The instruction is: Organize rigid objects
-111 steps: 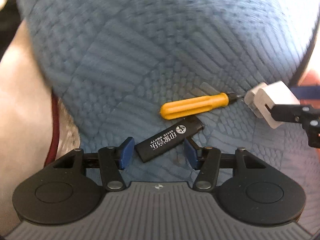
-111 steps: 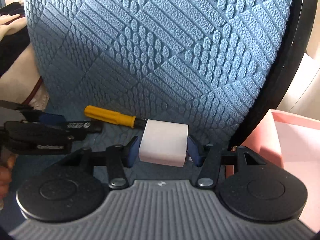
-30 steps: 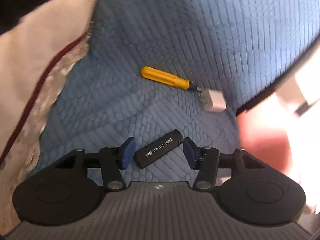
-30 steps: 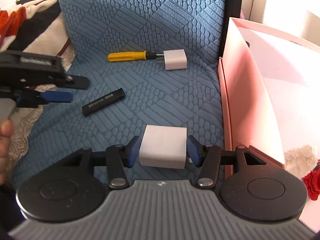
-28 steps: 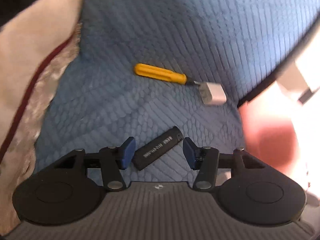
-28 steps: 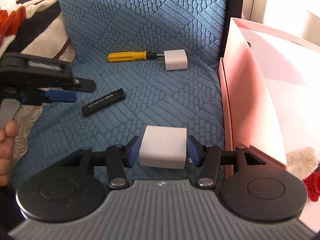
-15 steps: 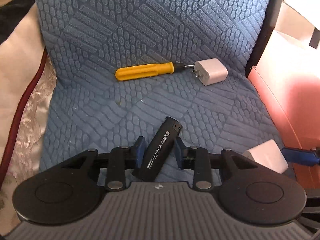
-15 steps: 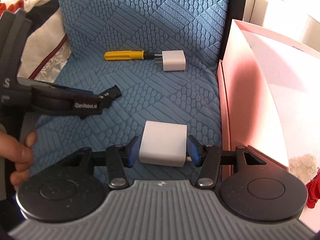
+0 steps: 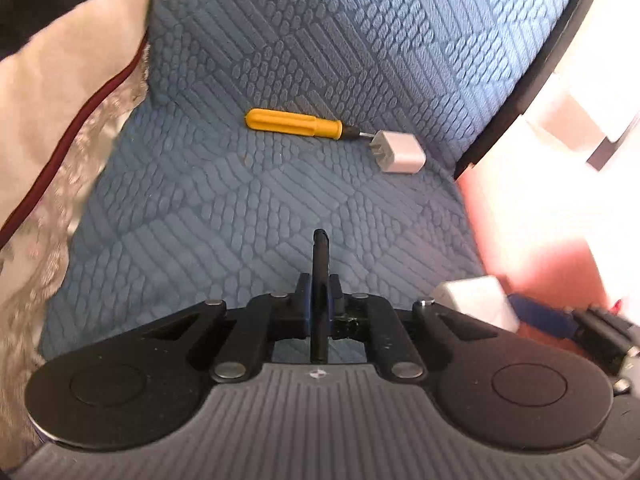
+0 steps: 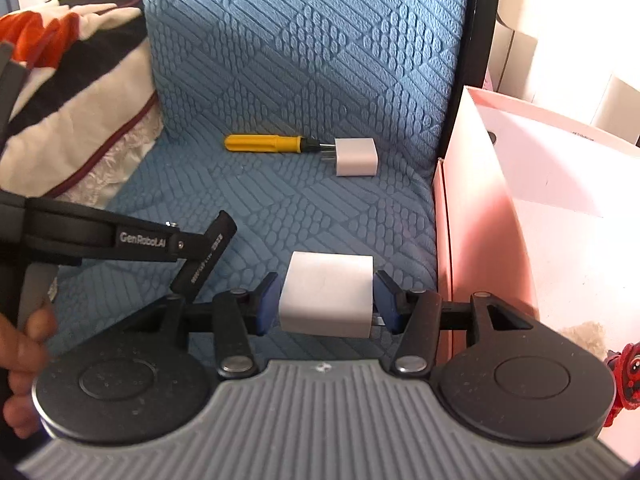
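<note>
Blue quilted seat cushion [image 10: 304,80]: left gripper [image 9: 319,300] clamps a slim black lighter [image 9: 320,264] seen edge-on, lower centre; right gripper [image 10: 327,300] pinches a white cube charger [image 10: 326,294], prongs hidden.

left claw [image 9: 319,300]: jaws nearly together, clamped on a thin black lighter [image 9: 320,276] standing edge-on between the pads | right claw [image 10: 326,300]: jaws wide, blue pads [image 10: 267,301] pressed on both sides of a white charger block [image 10: 327,293] | person's left hand [image 10: 22,364]: fingers wrapped on the left claw's handle
</note>
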### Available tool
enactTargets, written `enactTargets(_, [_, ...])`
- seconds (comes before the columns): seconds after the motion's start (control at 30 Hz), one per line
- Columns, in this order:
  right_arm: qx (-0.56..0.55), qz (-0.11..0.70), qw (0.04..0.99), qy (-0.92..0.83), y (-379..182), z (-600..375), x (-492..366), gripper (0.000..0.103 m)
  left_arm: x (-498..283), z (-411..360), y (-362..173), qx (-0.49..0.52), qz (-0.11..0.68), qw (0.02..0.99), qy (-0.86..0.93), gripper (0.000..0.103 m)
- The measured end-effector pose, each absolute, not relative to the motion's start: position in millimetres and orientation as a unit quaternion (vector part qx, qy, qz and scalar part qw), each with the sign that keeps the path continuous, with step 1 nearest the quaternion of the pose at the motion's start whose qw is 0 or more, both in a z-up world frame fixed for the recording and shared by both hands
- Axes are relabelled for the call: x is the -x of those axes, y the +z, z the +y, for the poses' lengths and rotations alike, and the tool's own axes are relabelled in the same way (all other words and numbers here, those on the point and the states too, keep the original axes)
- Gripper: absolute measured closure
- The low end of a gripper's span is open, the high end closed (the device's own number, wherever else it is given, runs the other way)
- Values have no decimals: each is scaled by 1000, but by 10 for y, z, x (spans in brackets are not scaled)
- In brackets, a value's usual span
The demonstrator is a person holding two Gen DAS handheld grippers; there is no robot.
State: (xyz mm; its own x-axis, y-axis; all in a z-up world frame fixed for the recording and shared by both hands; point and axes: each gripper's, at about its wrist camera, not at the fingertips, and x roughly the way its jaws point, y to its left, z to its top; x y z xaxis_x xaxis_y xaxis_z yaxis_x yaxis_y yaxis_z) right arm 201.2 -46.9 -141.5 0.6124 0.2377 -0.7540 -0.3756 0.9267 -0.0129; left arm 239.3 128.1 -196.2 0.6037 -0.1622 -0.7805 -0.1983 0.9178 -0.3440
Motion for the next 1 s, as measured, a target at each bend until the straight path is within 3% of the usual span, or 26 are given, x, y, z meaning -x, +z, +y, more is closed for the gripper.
enactTargets(0.47, [72, 404, 895, 173, -1241, -543, -1709, 49, -1882, 1200, -1633, 277, 407, 870, -12, 95])
enactTargets(1.0, [40, 377, 907, 184, -480, -979, -1495, 49, -1652, 725, -789, 283, 366, 885, -37, 95])
